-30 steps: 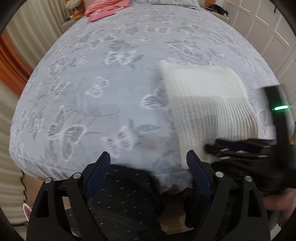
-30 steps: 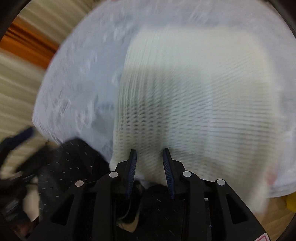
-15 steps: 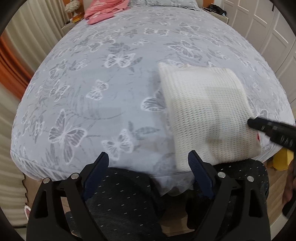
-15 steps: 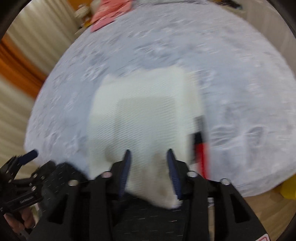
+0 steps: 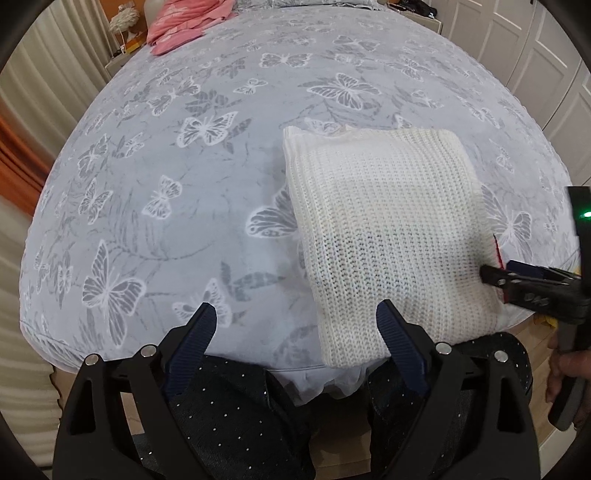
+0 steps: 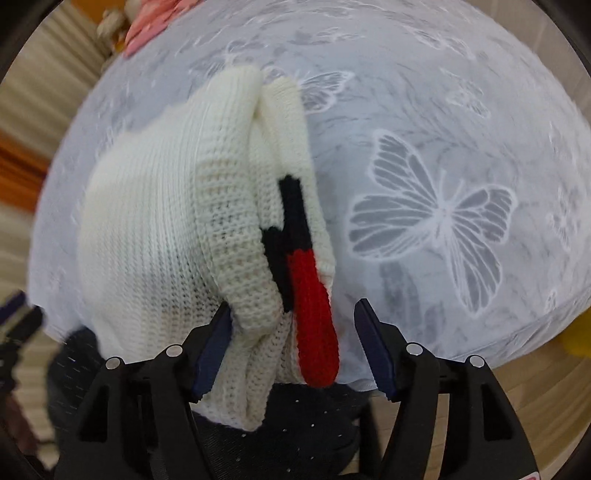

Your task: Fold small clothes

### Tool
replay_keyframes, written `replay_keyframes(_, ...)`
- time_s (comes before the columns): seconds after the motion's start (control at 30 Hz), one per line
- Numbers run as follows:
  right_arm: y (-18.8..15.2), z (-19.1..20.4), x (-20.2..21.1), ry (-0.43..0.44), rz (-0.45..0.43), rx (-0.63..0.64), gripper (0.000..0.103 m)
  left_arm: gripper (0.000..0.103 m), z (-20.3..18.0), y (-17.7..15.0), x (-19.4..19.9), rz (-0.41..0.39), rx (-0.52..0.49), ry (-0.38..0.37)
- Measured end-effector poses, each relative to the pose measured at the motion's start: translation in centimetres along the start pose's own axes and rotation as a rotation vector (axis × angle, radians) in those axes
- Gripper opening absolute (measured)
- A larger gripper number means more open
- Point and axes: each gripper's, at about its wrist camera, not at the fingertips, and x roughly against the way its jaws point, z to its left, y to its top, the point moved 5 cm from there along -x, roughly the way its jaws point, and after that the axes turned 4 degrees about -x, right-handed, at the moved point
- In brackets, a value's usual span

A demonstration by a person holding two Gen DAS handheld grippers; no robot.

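A folded white knit sweater (image 5: 388, 229) lies on the butterfly-print bedspread (image 5: 184, 155) near the front edge. In the right wrist view the sweater (image 6: 177, 206) shows its folded side, with a black and red knit patch (image 6: 306, 273). My left gripper (image 5: 299, 325) is open and empty, just left of the sweater's near corner. My right gripper (image 6: 291, 332) is open, its jaws standing around the sweater's folded right edge. It also shows in the left wrist view (image 5: 495, 277) at the sweater's right side.
A pink garment (image 5: 184, 20) lies at the bed's far end. White wardrobe doors (image 5: 535, 55) stand to the right. Curtains (image 5: 29, 92) hang on the left. My dotted dark trousers (image 5: 236, 413) are against the bed's front edge.
My right gripper swung from the sweater's near edge round to its right side and opened wider. The left gripper stayed open and nearly still.
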Motion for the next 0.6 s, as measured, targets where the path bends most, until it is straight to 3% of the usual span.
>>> replay_keyframes(0.17,2.0,0.2,2.5,0.059,-0.058,-0.015,0.067,0.088,-0.1,0.9,-2.1,0.057,0.067,-0.078)
replay_keyframes(0.33,5.1,0.6,2.0,0.100,-0.051,-0.038,0.069,0.089,-0.7,2.3,-2.7,0.054,0.075,-0.075)
replay_keyframes(0.53,6.2,2.7,0.4,0.160,-0.028,-0.032,0.069,0.089,-1.4,3.4,-3.6,0.061,0.058,-0.069)
replay_keyframes(0.57,6.1,3.3,0.1,0.171,-0.027,-0.019,0.066,0.089,-1.5,3.4,-3.7,0.062,0.056,-0.068)
replay_keyframes(0.6,5.9,3.9,-0.1,0.184,-0.021,-0.003,0.047,0.089,-1.5,3.5,-3.9,0.064,0.054,-0.068)
